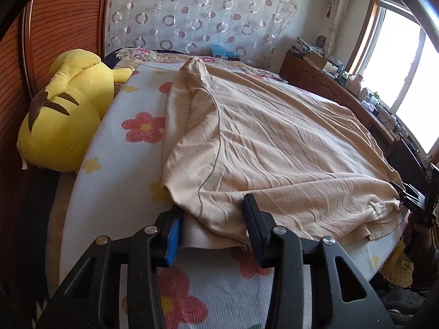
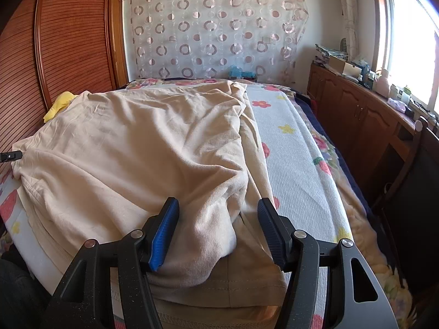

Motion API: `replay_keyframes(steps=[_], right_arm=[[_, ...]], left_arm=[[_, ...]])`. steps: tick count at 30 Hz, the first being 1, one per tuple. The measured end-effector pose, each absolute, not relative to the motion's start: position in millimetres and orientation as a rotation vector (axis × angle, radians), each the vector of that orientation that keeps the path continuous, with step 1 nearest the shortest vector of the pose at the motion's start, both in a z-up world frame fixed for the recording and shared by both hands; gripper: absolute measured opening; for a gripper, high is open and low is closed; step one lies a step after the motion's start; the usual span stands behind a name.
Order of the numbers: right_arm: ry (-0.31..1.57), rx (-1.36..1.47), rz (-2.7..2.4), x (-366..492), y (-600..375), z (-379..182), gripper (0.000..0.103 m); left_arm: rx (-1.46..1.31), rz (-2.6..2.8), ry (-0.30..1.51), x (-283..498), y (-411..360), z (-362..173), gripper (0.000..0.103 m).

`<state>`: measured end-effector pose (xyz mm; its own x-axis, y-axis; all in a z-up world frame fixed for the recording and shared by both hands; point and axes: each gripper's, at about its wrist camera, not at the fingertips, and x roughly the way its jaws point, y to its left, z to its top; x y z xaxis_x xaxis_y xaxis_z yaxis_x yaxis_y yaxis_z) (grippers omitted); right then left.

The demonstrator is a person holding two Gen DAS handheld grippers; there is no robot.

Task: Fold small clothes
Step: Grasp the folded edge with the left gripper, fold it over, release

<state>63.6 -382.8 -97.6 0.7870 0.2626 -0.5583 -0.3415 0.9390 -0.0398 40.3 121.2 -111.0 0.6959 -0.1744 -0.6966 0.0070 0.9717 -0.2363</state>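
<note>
1. Bedroom with a bed (image 1: 115,181) that carries a white cover with red and yellow flowers; behind it hangs one curtain (image 1: 192,13) with ring patterns, and a wooden panel (image 1: 63,22) stands at the head side.
2. One beige garment (image 1: 274,142) lies spread and wrinkled over the middle of the bed, reaching to the near edge in both views.
3. Left gripper (image 1: 214,219) is at the near edge; its two fingers stand apart, with a corner of the garment lying between them. I cannot tell whether the fabric is pinched.
4. Right gripper (image 2: 216,230) is also at the near edge, jaws wide apart, with a thick fold of the garment (image 2: 137,148) between them; the fingers seem to touch it only at the blue pad (image 2: 163,235).
5. Only the left view shows one whole yellow plush toy (image 1: 65,115) at the left edge of the bed; in the right view just a small yellow part (image 2: 59,104) shows behind the garment.
6. Only the right view shows clearly the row of cabinets (image 2: 356,109) under the window (image 2: 406,27).
7. Each view shows the other gripper small at its side: right one (image 1: 411,197), left one (image 2: 11,155).
</note>
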Motion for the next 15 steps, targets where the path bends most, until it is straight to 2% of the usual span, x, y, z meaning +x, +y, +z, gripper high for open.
replay_keyframes(steps=[1,3,4,9,15], right_arm=[[0.580,-0.142,0.327,63.7,-382.8,-97.6,0.062],[0.579,-0.141,0.327,63.7,-382.8,-97.5,0.062],[0.579,-0.142,0.327,63.6,-382.7,-97.5,0.062],[0.579,-0.142,0.327,63.5,-382.2,-97.5,0.062],[0.578,-0.143,0.328,63.8,-382.3,-97.4,0.062]], left_arm=[[-0.225,-0.103,0.796,40.4,121.3,-111.1,0.026],[-0.225,-0.110,0.783,39.0,122.5,-108.9,0.013],[-0.220,-0.111,0.771,37.2,122.9,-105.8,0.010],[-0.215,-0.091,0.699,25.5,129.3,-82.6,0.009],[-0.188,-0.097,0.708,27.4,122.3,-85.4,0.009]])
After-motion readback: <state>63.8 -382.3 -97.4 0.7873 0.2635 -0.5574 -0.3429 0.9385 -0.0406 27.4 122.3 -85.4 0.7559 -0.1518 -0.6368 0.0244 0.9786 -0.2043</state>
